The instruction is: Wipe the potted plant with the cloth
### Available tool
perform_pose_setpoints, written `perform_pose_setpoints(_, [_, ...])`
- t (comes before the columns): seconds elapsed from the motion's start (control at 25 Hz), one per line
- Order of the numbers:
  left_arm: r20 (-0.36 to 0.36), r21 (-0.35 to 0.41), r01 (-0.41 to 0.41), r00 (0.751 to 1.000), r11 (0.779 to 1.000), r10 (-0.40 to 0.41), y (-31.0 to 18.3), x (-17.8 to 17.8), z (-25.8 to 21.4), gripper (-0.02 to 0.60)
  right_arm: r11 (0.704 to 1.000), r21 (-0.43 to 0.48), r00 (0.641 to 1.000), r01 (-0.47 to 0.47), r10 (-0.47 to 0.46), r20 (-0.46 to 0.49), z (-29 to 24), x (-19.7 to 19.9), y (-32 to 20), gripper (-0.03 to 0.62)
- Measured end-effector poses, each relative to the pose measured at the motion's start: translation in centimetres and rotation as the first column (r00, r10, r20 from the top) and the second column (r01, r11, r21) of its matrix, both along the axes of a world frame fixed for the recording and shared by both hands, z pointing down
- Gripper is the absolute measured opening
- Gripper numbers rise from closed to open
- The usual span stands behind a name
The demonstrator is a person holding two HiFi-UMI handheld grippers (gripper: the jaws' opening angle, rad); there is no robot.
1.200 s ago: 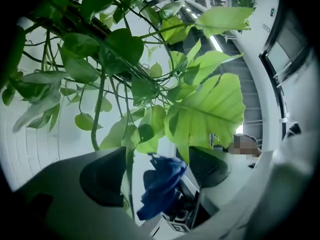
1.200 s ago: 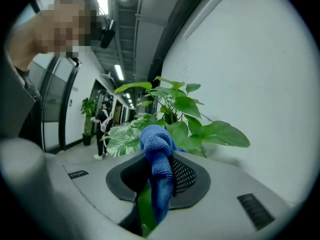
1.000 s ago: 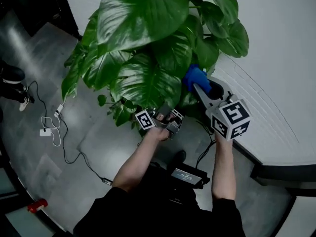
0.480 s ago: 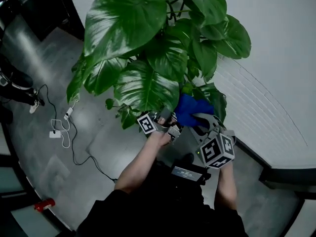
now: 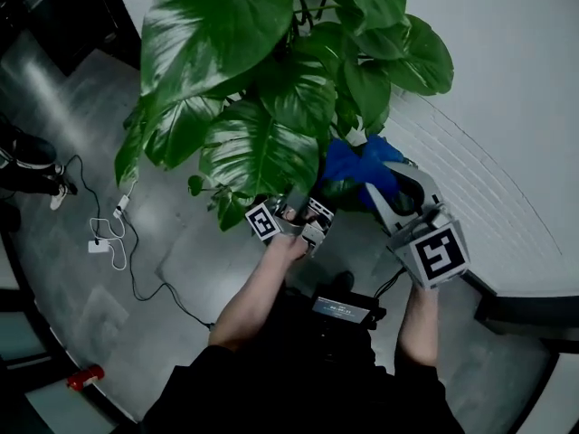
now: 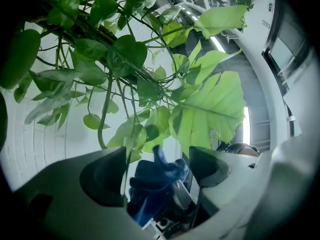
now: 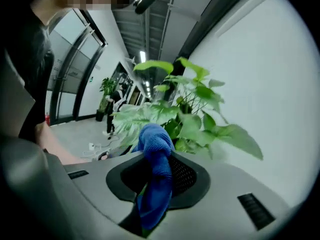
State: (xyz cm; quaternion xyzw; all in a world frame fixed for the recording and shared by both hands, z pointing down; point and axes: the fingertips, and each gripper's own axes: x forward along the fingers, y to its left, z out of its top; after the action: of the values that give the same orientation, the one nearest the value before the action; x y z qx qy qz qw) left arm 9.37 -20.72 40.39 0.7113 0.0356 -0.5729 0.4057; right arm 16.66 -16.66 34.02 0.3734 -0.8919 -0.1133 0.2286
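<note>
Right gripper (image 5: 384, 181), jaws clamped on the blue cloth (image 5: 353, 163), has risen back against the plant's (image 5: 258, 147) lower leaves. Left gripper (image 5: 297, 208) jaws stand apart, empty. Wiping appears under way.

Both forearms bare and reaching forward. Left forearm (image 5: 253, 298) angles in from lower left. The left claw (image 5: 298, 204) points away from the body, jaws apart with nothing clamped between them. Right forearm (image 5: 416, 319) runs nearly straight ahead. The right claw (image 5: 391, 181) tilts up and left, jaws closed on a blue cloth (image 5: 357, 165). Claws near each other, not touching.
</note>
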Motion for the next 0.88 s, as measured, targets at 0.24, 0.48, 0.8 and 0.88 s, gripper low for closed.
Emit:
perform_pose_setpoints(0.24, [-0.004,-0.012,-0.019,1.0,1.0,0.019,0.0,0.1,0.0,0.402,0.984,-0.147,0.981,0.097,-0.119,-0.15,11.0,-2.5,2.6,0.094])
perform_pose_setpoints(0.48, [0.037,-0.04,-0.015,0.999,0.999,0.016,-0.3,1.2,1.9,0.402,0.947,-0.323,0.981,-0.002,-0.061,-0.184,17.0,2.9,7.3,0.094])
perform_pose_setpoints(0.8, [0.038,-0.126,-0.013,0.999,0.992,0.017,0.3,2.6,6.5,0.402,0.961,-0.187,0.912,0.204,-0.117,0.394,1.9,5.3,9.5,0.092])
perform_pose_setpoints(0.88, [-0.001,-0.119,-0.03,1.0,0.992,0.03,0.6,3.1,6.1,0.402,0.983,-0.056,0.876,0.178,-0.132,0.463,-3.5,5.6,8.1,0.092])
